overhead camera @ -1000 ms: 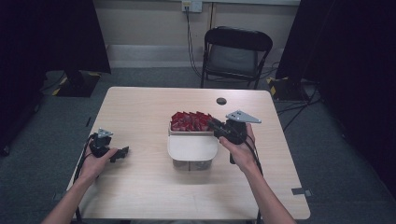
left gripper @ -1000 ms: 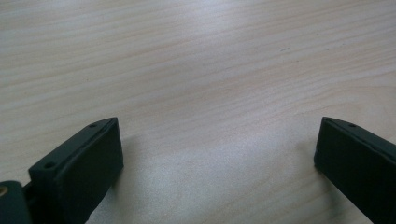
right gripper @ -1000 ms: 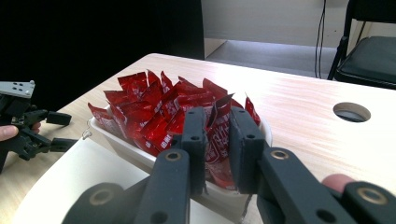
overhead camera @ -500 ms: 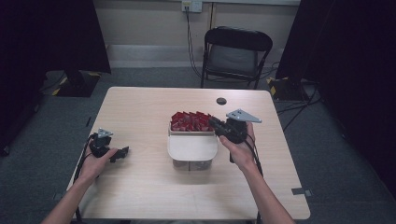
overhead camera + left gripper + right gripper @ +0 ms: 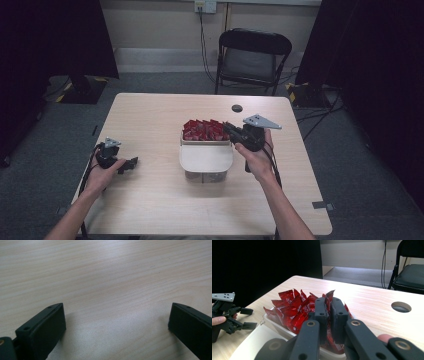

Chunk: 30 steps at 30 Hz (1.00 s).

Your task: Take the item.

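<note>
Presently the right gripper [image 5: 329, 312] has its jaws pressed nearly together, a thin gap between them, directly over the red packets [image 5: 297, 307]. Whether a packet is pinched between the jaws cannot be told from the right gripper view. The packets stand on edge, packed close, in a white tray [image 5: 279, 328] just below and ahead of the jaws. In the high view the right gripper [image 5: 231, 130] sits at the tray's right rear corner, tips at the edge of the packets [image 5: 202, 129], the hand [image 5: 257, 160] behind it. Nearer the person than the packets, the tray [image 5: 206, 159] shows a bare white section. Beyond the gripper a round hole [image 5: 237, 108] is cut in the table [image 5: 150, 115]; farther off stands a black chair [image 5: 252, 55].

The left gripper [image 5: 131, 163] is well apart from the tray, to its left, low over the table. Its jaws are spread wide in the left gripper view, nothing but bare wood [image 5: 112, 285] between them. From the right gripper view the left gripper [image 5: 247, 318] is seen beyond the tray's far side, jaws likewise parted.
</note>
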### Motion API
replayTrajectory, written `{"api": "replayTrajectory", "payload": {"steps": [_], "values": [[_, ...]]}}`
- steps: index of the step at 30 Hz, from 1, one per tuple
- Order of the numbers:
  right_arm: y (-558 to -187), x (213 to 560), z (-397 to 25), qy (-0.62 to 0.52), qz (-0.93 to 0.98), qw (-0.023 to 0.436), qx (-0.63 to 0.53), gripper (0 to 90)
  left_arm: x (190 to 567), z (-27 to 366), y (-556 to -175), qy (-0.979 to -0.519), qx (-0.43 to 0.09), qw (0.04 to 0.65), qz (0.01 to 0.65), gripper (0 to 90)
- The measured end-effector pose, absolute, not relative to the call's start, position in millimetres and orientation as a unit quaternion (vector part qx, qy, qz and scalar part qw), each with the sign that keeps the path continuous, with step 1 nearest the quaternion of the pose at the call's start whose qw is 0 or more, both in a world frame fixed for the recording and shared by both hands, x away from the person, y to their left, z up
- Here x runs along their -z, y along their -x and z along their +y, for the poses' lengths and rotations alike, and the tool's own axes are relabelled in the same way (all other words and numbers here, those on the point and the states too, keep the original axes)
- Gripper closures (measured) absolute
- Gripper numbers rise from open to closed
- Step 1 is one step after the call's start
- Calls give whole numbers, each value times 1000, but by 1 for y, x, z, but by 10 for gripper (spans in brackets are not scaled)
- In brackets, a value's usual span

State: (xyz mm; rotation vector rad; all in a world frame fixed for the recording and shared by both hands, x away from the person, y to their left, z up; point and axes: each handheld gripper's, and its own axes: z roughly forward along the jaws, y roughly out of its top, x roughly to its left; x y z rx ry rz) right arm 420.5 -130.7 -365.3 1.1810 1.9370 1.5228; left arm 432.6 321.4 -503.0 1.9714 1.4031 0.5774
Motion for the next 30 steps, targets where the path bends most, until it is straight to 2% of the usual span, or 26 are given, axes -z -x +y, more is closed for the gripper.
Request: {"api": "replayTrajectory", "payload": {"steps": [30], "values": [[-414, 341, -144, -406, 675, 207, -580, 853, 503, 321, -433, -751, -220, 321, 534, 7]]}}
